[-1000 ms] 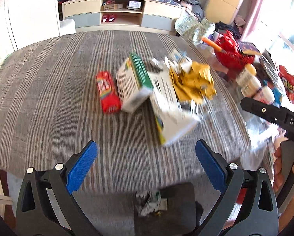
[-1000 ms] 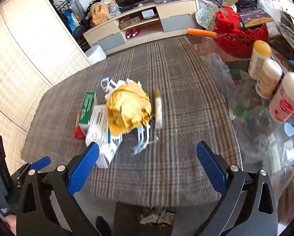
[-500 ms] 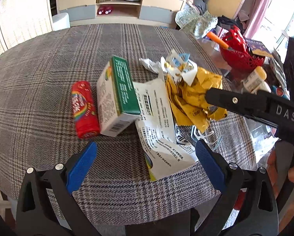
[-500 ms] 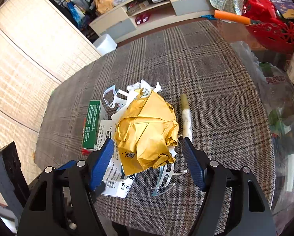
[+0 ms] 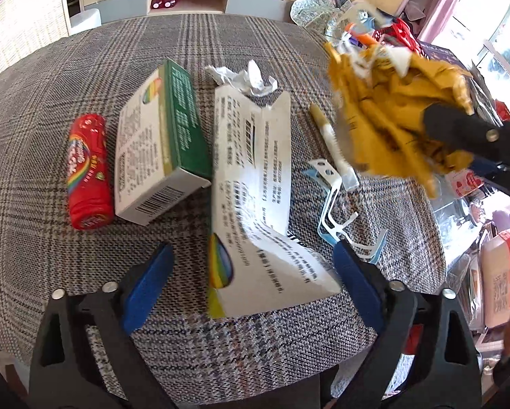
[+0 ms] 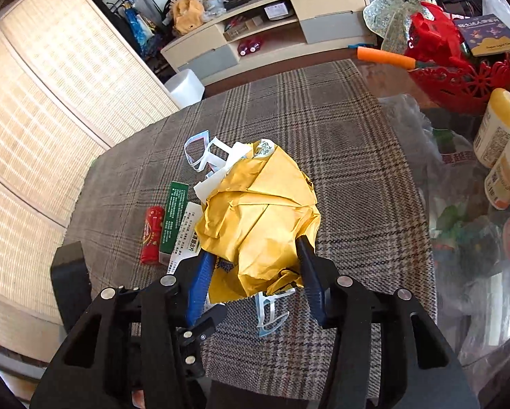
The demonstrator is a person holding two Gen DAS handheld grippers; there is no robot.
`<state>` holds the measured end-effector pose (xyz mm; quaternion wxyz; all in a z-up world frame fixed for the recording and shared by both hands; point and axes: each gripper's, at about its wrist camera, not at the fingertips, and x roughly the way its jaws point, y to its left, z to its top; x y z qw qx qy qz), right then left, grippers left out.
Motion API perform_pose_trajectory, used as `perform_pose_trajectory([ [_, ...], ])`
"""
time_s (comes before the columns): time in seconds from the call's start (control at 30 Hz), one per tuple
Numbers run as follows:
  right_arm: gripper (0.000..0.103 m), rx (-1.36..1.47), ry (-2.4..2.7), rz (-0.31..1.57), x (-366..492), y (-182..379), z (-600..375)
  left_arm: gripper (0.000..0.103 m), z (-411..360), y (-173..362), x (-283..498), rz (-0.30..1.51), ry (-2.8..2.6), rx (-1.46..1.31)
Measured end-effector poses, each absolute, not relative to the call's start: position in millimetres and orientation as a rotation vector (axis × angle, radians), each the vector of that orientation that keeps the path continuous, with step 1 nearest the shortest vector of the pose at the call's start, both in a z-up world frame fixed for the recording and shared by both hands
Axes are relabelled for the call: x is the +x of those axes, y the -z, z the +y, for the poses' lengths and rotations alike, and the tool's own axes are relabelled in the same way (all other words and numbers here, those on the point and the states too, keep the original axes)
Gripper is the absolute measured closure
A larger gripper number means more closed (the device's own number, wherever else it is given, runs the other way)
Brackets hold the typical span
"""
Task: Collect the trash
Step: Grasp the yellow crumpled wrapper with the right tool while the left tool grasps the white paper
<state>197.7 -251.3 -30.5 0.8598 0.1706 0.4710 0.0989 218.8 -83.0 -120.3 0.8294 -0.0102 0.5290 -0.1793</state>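
Observation:
My right gripper (image 6: 253, 272) is shut on a crumpled yellow paper envelope (image 6: 258, 211) and holds it above the plaid table; it shows lifted at the right in the left wrist view (image 5: 391, 116). My left gripper (image 5: 251, 276) is open over a flattened white carton (image 5: 251, 184). Beside it lie a green-and-white box (image 5: 159, 150), a red candy tube (image 5: 88, 173), a crumpled white paper (image 5: 248, 78), a gold marker (image 5: 329, 143) and white plastic strips (image 5: 336, 211).
The plaid tablecloth (image 6: 357, 177) covers the table. To the right stand a red basket (image 6: 459, 68), several bottles (image 6: 496, 126) and plastic bags (image 6: 459, 225). A TV cabinet (image 6: 272, 24) stands behind the table.
My right gripper closed on the yellow envelope and lifted it off the pile, uncovering the marker and strips. My left gripper moved in closer over the white carton.

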Motion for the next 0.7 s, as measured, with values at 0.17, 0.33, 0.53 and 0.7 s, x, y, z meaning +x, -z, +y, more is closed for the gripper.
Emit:
perform_pose_trajectory([
  [0.17, 0.054, 0.240, -0.070, 0.982, 188, 27, -267, 0.035, -87, 126, 210, 1.117, 0.388, 0.012],
  [0.33, 0.054, 0.253, -0.069, 1.021, 178, 40, -278, 0.035, -81, 121, 195, 1.094, 0.389, 0.032],
  [0.53, 0.054, 0.172, -0.052, 1.118, 161, 66, -273, 0.035, -69, 110, 177, 1.066, 0.394, 0.020],
  [0.7, 0.056, 0.207, -0.108, 1.143, 138, 71, -268, 0.035, -66, 97, 160, 1.039, 0.422, 0.005],
])
